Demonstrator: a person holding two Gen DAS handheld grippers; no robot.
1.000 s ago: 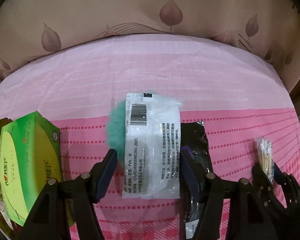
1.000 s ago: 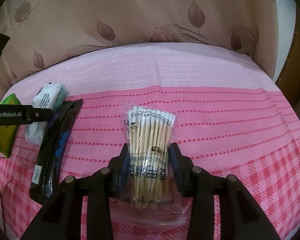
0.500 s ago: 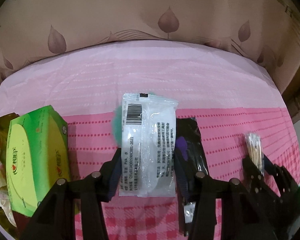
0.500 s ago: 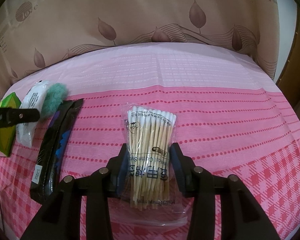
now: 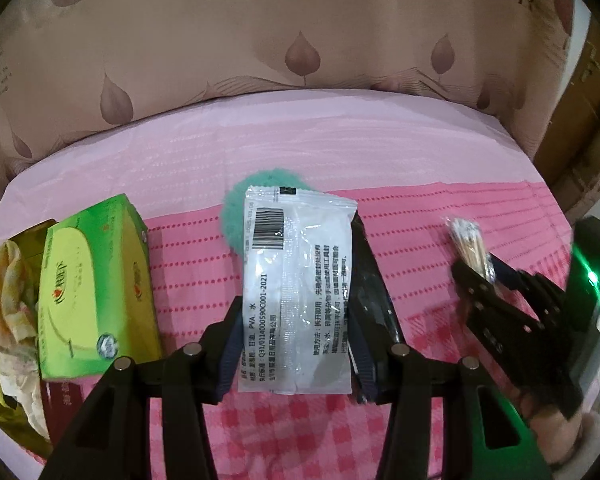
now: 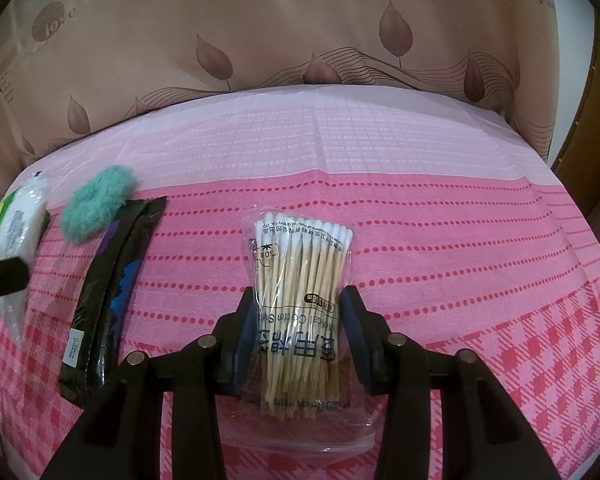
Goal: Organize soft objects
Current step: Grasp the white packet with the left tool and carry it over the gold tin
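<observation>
Left gripper (image 5: 294, 344) fingers clamped the white sachet (image 5: 298, 292) by its side edges, lifted off the bench (image 6: 440, 240), green puff (image 6: 98, 208) at its 11 o'clock. Light, crinkly, slippery film; grip mid-length. Right gripper (image 6: 300, 336) fingers pinched the cotton-swab bag (image 6: 302, 304) mid-bundle: light, stiff sticks.

White sachet (image 5: 296, 300), gripper-held (image 5: 294, 344)

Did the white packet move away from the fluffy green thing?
Yes. In the right wrist view, the white packet, held in the left gripper, has shifted left, off the green puff that stays beside the black pouch.
</observation>
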